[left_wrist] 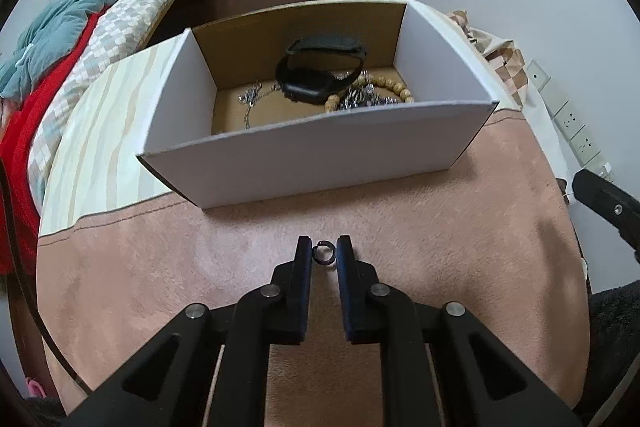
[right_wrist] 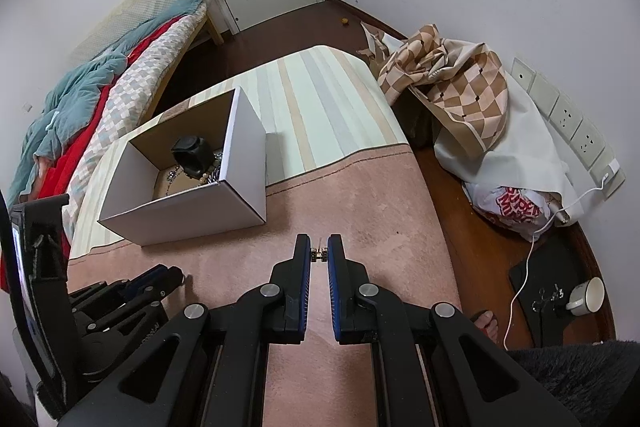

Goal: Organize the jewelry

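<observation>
A white cardboard box (left_wrist: 312, 159) stands on the pink cloth and holds a black watch (left_wrist: 316, 75), a wooden bead bracelet (left_wrist: 394, 87) and silver chains (left_wrist: 252, 97). My left gripper (left_wrist: 324, 255) is shut on a small black hoop earring (left_wrist: 323, 254) just above the cloth, in front of the box. My right gripper (right_wrist: 319, 254) is shut on a small gold-coloured earring (right_wrist: 319, 253), to the right of the box (right_wrist: 192, 203). The left gripper also shows in the right wrist view (right_wrist: 160, 279).
The pink cloth (left_wrist: 440, 247) covers the near part of a striped table (right_wrist: 320, 99). A bed with red and teal blankets (right_wrist: 80, 99) lies left. A checked cloth pile (right_wrist: 452, 83), a plastic bag (right_wrist: 516, 207), a cable and a cup (right_wrist: 588, 295) lie on the floor at right.
</observation>
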Demonstrator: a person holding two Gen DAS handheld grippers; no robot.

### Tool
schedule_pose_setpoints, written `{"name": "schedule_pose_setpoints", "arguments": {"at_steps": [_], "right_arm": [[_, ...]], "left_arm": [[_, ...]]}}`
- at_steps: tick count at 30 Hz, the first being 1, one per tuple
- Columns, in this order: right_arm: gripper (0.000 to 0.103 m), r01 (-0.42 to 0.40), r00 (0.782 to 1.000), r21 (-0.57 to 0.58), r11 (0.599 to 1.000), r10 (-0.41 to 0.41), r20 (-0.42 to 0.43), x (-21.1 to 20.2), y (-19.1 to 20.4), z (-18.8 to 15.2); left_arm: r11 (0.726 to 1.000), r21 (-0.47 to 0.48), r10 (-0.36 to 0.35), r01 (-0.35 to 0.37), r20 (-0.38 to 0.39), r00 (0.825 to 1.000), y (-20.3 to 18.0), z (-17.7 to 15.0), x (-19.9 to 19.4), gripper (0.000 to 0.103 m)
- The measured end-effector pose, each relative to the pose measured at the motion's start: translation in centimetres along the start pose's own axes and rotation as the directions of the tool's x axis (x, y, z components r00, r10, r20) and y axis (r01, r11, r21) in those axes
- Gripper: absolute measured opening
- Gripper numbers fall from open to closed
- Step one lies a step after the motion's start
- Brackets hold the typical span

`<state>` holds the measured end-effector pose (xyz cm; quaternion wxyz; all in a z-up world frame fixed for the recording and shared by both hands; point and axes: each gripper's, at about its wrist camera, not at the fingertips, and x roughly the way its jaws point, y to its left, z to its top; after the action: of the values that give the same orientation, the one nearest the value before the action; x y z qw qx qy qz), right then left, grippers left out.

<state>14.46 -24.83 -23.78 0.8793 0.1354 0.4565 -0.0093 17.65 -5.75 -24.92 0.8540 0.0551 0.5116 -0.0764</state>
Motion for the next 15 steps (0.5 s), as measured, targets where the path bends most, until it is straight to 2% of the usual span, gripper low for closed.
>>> {"name": "schedule_pose_setpoints", "arguments": {"at_steps": [8,12,15], "right_arm": [[0.009,-0.038,0.999,0.001,0.999,0.038,0.012,-1.0,1.0,1.1],[0.009,-0.128,0.991,-0.005,0.992,0.128,0.024,-1.9,2.9,3.9],[0.009,-0.212,0.977,-0.004,0.977,0.212,-0.006,-0.9,4.6,6.9]], "left_arm": [[0.999,-0.011,-0.033,0.034,0.080,0.996,0.5,2.1,-4.0,0.010],[0.996,-0.053,-0.070,0.077,0.124,0.990,2.1,5.1,-6.6,0.010],[0.993,-0.080,-0.079,0.090,0.129,0.988,3.9,7.9,-6.8,0.010]]}}
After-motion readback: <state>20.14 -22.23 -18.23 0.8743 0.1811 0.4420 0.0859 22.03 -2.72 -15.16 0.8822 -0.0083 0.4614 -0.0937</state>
